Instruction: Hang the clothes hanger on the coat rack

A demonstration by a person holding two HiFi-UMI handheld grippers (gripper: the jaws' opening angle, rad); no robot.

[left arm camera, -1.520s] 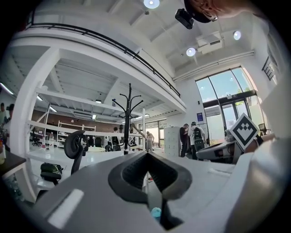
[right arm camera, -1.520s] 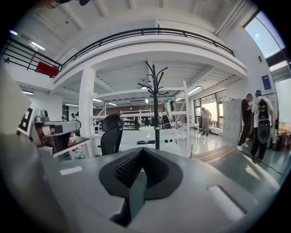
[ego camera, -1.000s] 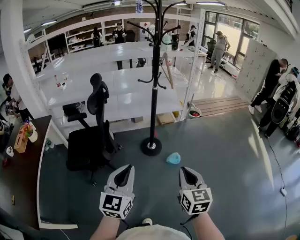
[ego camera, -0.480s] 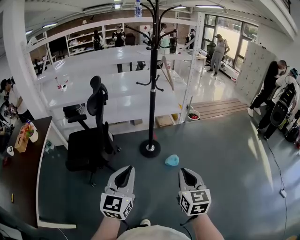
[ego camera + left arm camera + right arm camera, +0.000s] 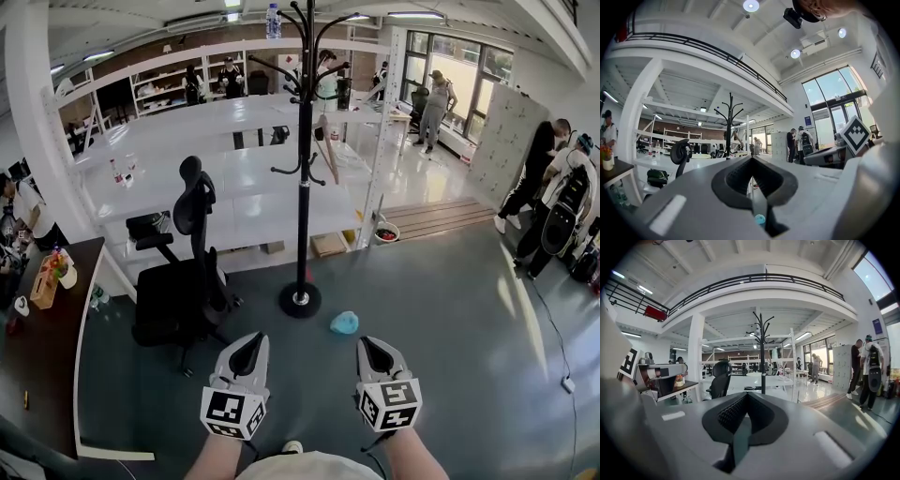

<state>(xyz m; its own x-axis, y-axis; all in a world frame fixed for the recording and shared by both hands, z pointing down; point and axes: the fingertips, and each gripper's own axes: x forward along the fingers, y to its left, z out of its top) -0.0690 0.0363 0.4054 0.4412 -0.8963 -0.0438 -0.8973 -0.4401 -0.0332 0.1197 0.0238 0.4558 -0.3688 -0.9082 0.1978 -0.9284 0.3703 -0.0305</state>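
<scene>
Grey floor (image 5: pixel 450 309) carries coat rack (image 5: pixel 304 187), office chair (image 5: pixel 178 286), small blue object (image 5: pixel 344 322).

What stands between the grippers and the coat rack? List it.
Nothing visible blocks the way. Bare floor runs from left gripper and right gripper to the coat rack. A blue object lies right of its base; the chair stands off left.

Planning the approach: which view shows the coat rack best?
Head view: the coat rack stands in full, from base to hooks. Both gripper views show only its upper pole and hooks, with the base hidden.
</scene>
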